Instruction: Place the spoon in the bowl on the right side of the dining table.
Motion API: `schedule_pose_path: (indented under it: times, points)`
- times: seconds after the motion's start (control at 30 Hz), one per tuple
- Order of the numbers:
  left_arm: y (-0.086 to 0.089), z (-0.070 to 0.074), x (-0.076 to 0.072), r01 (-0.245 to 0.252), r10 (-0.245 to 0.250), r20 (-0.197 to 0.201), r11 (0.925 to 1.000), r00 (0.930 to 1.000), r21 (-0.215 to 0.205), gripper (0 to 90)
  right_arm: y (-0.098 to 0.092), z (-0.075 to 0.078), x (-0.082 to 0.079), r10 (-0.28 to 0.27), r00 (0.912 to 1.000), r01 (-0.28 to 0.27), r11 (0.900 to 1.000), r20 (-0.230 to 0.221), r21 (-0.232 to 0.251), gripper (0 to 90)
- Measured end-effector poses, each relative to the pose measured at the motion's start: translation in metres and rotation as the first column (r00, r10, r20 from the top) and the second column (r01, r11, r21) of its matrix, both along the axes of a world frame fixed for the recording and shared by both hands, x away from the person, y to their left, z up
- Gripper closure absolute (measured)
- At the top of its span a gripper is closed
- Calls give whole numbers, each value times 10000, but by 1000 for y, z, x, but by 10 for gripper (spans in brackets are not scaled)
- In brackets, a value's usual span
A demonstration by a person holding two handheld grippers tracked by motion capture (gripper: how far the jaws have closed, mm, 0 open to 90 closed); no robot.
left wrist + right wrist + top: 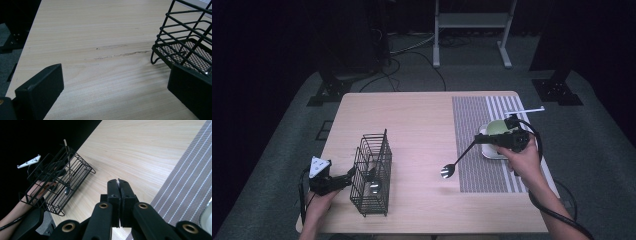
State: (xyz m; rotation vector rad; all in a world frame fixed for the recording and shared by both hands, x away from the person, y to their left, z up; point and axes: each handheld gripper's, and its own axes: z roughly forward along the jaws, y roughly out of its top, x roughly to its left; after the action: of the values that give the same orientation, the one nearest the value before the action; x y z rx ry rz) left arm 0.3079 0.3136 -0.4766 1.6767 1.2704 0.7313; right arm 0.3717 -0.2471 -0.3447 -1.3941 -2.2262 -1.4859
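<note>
**Carrying the spoon to the cutlery basket**

The right gripper (492,139) has its jaws closed tight on the handle of the black-handled spoon with a shiny metal bowl (456,162), which hangs slanted above the pale wooden desk (422,115), bowl low and just off the edge of the grey striped placemat (472,125). The left gripper (343,178), jaws wide apart and holding nothing, rests at the near side of the black wire cutlery basket (373,172), one jaw against its wire wall. The basket stands at the desk's left and already contains one utensil. Judged procedure: steady the basket with the left gripper, bring the spoon over an open compartment, tilt it nearer to upright, lower the bowl in first, and release only once the spoon is well inside.
</note>
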Motion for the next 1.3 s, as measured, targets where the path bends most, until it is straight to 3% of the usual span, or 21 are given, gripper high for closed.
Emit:
schedule_pose_path:
  times: [0.73, 1.3]
  points:
    - [0, 0, 0, -7, 7, 7, 10000, 10000, 5, 0, -36, 2, 4, -974, 9952, 974, 9952, -36, 24, 885]
    - [-1, 0, 0, -2, 2, 6, 10000, 10000, 26, 0, -62, -2, 6, -1776, 9840, 1778, 9840, -138, 135, 885]
